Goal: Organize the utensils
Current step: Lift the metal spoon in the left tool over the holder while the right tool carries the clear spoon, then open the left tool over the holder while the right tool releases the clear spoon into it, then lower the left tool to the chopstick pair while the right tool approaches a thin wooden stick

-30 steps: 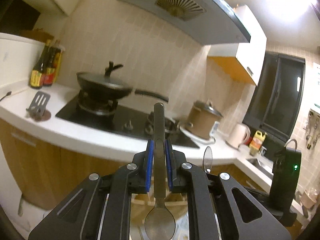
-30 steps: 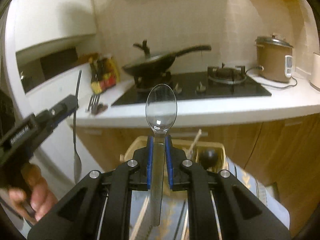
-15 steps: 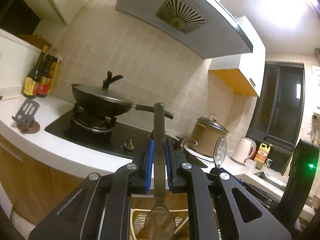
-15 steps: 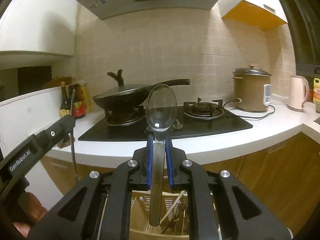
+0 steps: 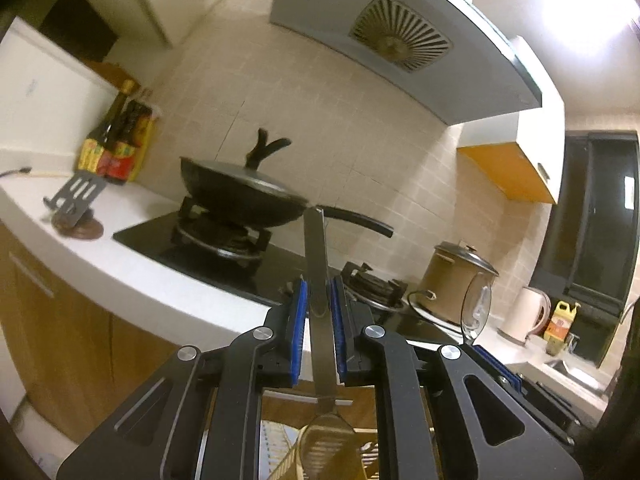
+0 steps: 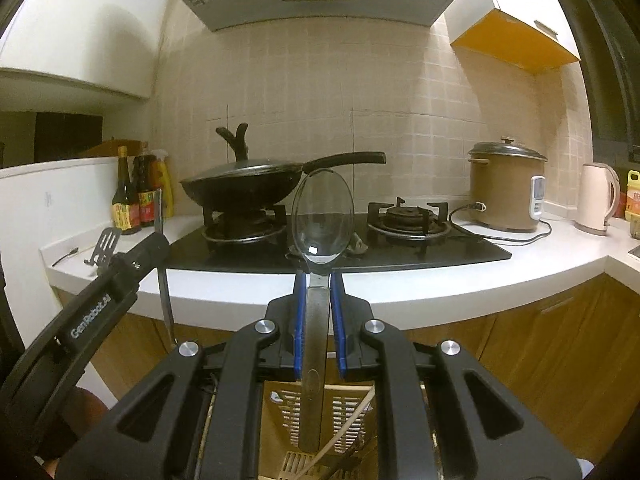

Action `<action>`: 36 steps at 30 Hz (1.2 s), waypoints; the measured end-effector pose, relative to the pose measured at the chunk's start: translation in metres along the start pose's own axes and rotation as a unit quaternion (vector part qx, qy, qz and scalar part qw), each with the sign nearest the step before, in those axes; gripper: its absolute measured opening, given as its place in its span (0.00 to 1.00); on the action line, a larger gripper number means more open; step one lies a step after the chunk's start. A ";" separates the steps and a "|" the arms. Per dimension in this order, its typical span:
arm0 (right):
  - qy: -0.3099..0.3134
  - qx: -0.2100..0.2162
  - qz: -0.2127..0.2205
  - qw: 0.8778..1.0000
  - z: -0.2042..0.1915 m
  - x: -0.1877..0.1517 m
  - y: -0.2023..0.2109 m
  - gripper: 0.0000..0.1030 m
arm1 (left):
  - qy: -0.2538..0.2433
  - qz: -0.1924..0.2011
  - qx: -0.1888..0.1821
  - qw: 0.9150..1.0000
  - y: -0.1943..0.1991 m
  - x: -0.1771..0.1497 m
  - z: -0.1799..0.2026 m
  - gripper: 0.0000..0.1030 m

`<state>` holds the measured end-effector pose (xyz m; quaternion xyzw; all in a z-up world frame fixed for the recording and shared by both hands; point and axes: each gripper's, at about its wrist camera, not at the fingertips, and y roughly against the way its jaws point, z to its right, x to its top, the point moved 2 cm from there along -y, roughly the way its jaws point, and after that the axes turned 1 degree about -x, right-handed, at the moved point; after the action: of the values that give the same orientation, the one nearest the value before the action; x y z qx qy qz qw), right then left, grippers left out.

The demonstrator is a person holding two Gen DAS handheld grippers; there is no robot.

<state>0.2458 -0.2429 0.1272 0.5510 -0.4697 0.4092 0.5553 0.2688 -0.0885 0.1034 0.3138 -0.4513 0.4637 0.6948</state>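
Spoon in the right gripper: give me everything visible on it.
The spoon looks like polished metal: an oval mirror-bright bowl and a flat, straight handle. It stands about upright, bowl up, past the fingertips. The right gripper is shut on its handle just below the bowl, blue pads on both sides. The handle's lower end hangs free above a slotted basket. Nothing else touches it.

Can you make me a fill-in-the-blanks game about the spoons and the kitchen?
1. The right tool holds a spoon with its bowl pointing ____.
2. The left tool holds a spoon with its bowl pointing ____.
3. The wok sits on the ____ burner in the right view.
4. The rice cooker has a ____ lid.

Missing words: up; down; left; black
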 end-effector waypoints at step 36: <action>-0.101 0.084 -0.104 0.986 0.060 -0.038 0.104 0.26 | -0.016 -0.134 0.044 0.990 0.109 -0.016 -0.035 0.44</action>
<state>0.1322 -0.2940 0.1112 0.6798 -0.4275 0.3292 0.4967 0.1765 -0.0238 0.0765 0.4093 -0.3951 0.3804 0.7291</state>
